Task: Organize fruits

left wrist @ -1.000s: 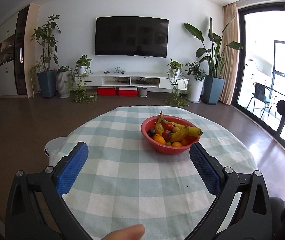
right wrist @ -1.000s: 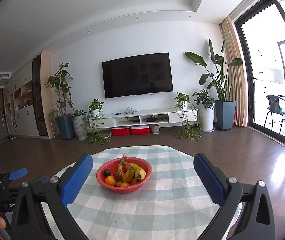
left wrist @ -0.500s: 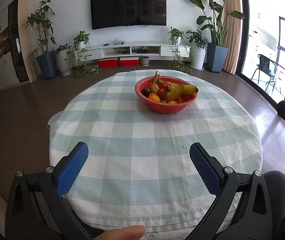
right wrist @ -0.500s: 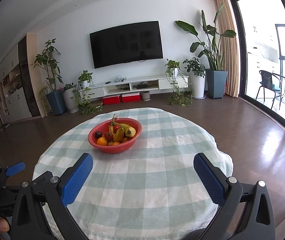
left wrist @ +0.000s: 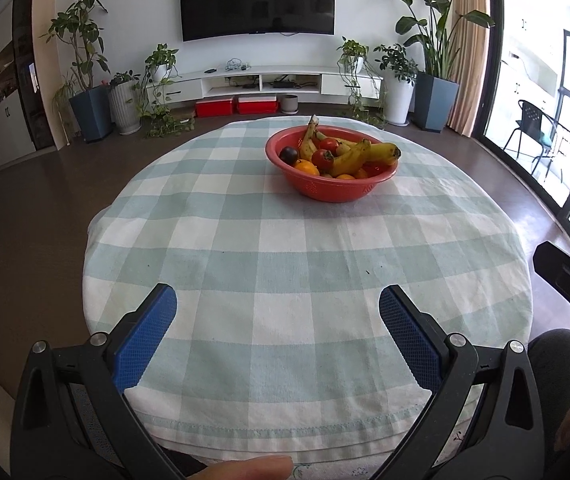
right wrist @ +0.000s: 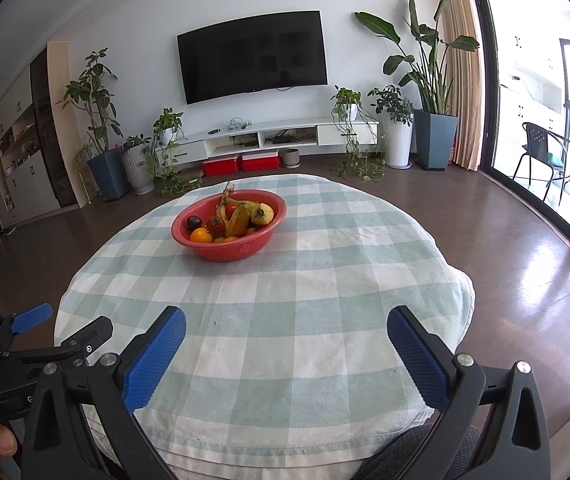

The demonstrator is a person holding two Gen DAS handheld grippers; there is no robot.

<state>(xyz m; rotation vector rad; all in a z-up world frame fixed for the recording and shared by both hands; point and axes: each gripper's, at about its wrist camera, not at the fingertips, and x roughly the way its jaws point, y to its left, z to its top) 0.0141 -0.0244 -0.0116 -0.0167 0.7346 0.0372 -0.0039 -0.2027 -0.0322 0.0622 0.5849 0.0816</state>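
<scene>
A red bowl (left wrist: pixel 335 190) (right wrist: pixel 241 250) stands on the far half of a round table under a green-and-white checked cloth (left wrist: pixel 293 264) (right wrist: pixel 285 300). It holds bananas (left wrist: pixel 349 156) (right wrist: pixel 241 216), red tomatoes (left wrist: pixel 322 158), oranges (left wrist: pixel 305 168) (right wrist: pixel 201 235) and a dark plum (left wrist: pixel 288 154). My left gripper (left wrist: pixel 277 316) hangs open over the near edge of the table, well short of the bowl. My right gripper (right wrist: pixel 285 340) is open too, with nothing between its blue pads, and the bowl lies ahead to its left.
Dark wood floor surrounds the table. Against the far wall are a TV (left wrist: pixel 257 0), a low white cabinet (left wrist: pixel 261 80) and several potted plants. A glass door (right wrist: pixel 541 112) with a chair outside is at the right. A fingertip (left wrist: pixel 245 468) shows at the bottom edge.
Both cameras have tilted downward and drawn back, so the table's near edge now shows in each view. The bowl and fruit have not moved. Both grippers stay open.
</scene>
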